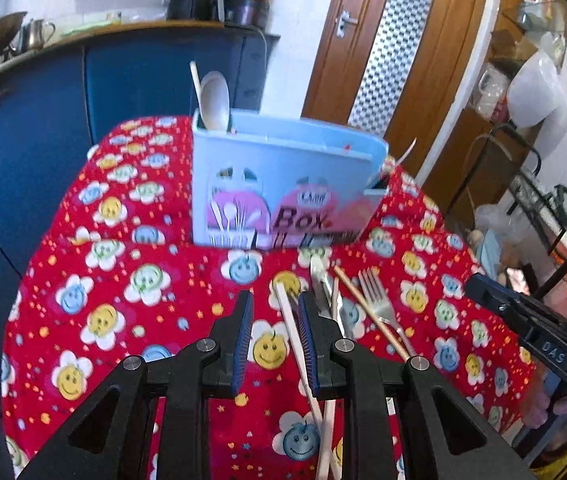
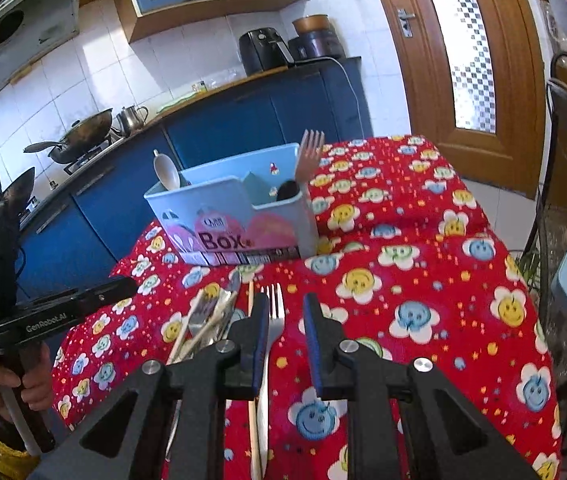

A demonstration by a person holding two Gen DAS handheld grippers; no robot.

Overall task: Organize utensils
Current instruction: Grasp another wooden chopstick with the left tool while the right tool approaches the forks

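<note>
A light blue utensil box [image 1: 283,184] stands upright on the red flowered tablecloth [image 1: 123,280]; it also shows in the right wrist view [image 2: 231,220]. A white spoon [image 1: 214,100] stands in its left end, a pink fork [image 2: 310,152] in its right end. Loose utensils lie in front of the box: a metal fork [image 1: 377,296], chopsticks [image 1: 295,340] and a metal knife [image 1: 321,284]. My left gripper [image 1: 273,320] is open, with a pale chopstick lying between its fingers. My right gripper [image 2: 286,320] is open over the metal fork [image 2: 273,312].
Blue kitchen cabinets [image 2: 243,120] with a wok [image 2: 83,128] and an air fryer [image 2: 261,50] stand behind the table. A wooden door [image 2: 463,40] is at the right. A metal rack [image 1: 543,184] stands beside the table's right edge.
</note>
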